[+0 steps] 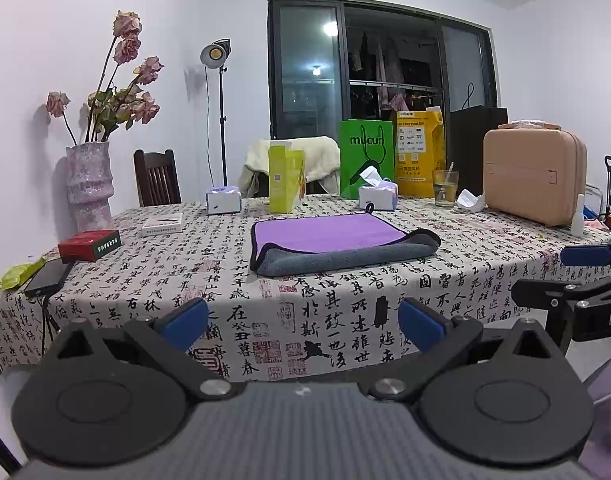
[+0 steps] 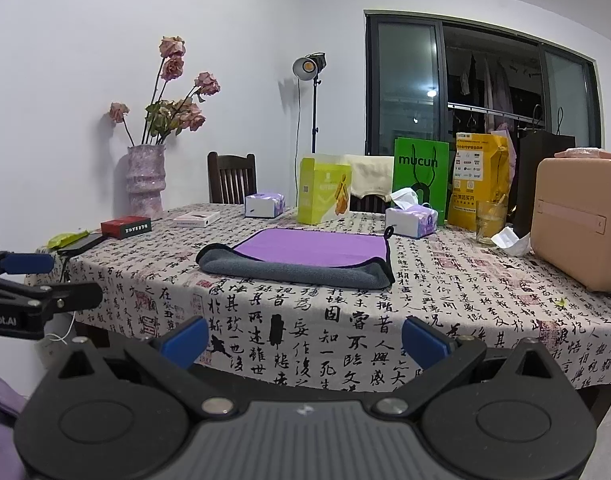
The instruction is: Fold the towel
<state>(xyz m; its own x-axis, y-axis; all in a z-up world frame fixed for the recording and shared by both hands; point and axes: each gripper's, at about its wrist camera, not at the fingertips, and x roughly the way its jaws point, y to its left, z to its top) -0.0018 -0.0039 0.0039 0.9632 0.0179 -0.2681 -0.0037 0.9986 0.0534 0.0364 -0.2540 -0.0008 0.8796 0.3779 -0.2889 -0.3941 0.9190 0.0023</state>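
1. The towel (image 1: 337,245) was seen lying folded on the table (image 1: 445,280), purple face up.
2. The left gripper (image 1: 303,322) and right gripper (image 2: 305,340) were held spread wide, empty, short of the table.

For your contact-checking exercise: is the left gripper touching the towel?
Apart. The left wrist view shows the left gripper open, short of the table edge, while the towel lies farther in.

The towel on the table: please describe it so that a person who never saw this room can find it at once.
Start at the long table covered by a cloth printed with black Chinese writing. Near the middle of it, in front of the green paper bag, lies the towel, folded flat. It is the only soft item there: purple on top, grey below, with a black edge.
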